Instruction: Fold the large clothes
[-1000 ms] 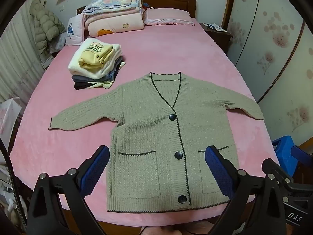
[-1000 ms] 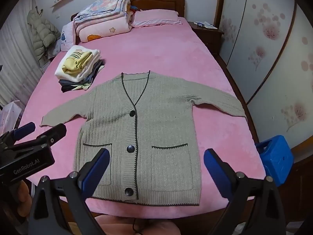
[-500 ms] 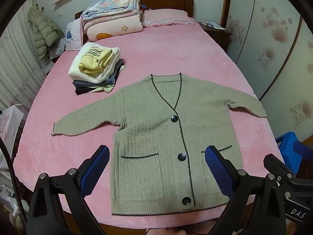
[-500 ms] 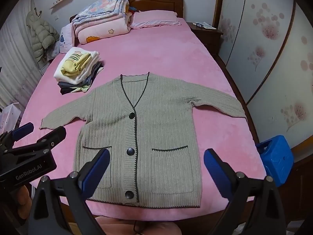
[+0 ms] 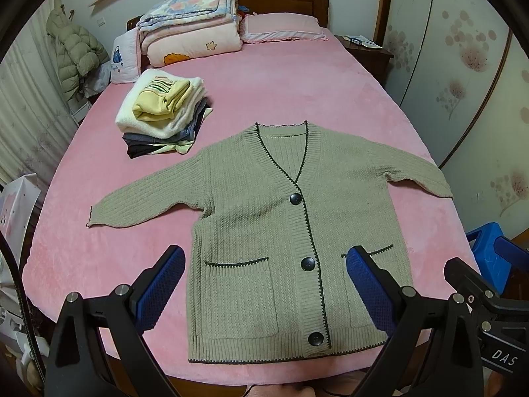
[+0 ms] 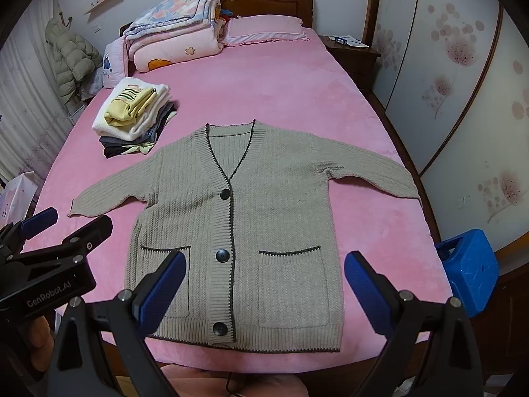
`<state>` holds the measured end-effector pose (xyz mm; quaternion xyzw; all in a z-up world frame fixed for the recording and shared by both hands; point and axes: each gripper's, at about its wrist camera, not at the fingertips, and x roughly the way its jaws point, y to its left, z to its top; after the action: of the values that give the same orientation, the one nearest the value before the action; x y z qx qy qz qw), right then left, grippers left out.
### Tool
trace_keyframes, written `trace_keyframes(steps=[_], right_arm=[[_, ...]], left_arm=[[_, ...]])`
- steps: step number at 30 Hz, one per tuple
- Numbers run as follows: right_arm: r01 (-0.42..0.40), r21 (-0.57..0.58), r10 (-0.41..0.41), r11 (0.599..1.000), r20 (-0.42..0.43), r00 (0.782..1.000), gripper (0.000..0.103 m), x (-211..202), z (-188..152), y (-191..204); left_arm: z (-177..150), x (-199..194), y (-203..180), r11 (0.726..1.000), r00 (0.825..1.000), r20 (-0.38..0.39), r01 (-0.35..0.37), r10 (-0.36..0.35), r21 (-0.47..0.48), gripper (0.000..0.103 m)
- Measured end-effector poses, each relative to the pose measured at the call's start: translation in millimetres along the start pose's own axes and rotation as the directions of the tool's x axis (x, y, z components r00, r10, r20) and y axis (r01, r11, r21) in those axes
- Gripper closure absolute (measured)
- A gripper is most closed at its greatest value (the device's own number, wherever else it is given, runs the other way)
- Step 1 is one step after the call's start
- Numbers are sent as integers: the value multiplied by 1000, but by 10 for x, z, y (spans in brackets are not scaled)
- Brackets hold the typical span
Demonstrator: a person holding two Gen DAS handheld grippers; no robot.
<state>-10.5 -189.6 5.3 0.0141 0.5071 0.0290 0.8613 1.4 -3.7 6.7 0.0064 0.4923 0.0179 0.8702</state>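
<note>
A grey-green knit cardigan point(image 5: 264, 231) with dark trim, three black buttons and two pockets lies flat, front up, on the pink bed point(image 5: 281, 86), both sleeves spread out. It also shows in the right wrist view point(image 6: 238, 225). My left gripper point(image 5: 264, 284) is open and empty, held above the cardigan's hem. My right gripper point(image 6: 264, 284) is open and empty, also above the hem. The left gripper's body point(image 6: 43, 264) shows at the left edge of the right wrist view, and the right gripper's body point(image 5: 489, 311) at the right edge of the left wrist view.
A pile of folded clothes point(image 5: 162, 112) sits on the bed left of the collar. Folded quilts point(image 5: 191, 39) and a pink pillow point(image 5: 281, 28) lie by the headboard. A blue box point(image 6: 469, 271) stands on the floor at the right. Wardrobe doors point(image 6: 463, 76) line the right side.
Both grippers have moved slightly forward and up over the bed; the cardigan now sits a little lower in both views. Nothing was gripped. The cardigan has not moved.
</note>
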Motion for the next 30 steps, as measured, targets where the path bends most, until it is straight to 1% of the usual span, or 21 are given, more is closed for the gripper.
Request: trace_keyframes(steps=[15, 30], right_arm=[[-11, 3, 11, 1000, 9, 1000, 6, -13, 29, 22], [-4, 14, 4, 1000, 12, 1000, 7, -45, 11, 47]], left_arm=[[5, 33, 44, 1000, 1000, 1, 2, -2, -8, 5], [28, 77, 138, 1000, 1000, -13, 16, -16, -16, 5]])
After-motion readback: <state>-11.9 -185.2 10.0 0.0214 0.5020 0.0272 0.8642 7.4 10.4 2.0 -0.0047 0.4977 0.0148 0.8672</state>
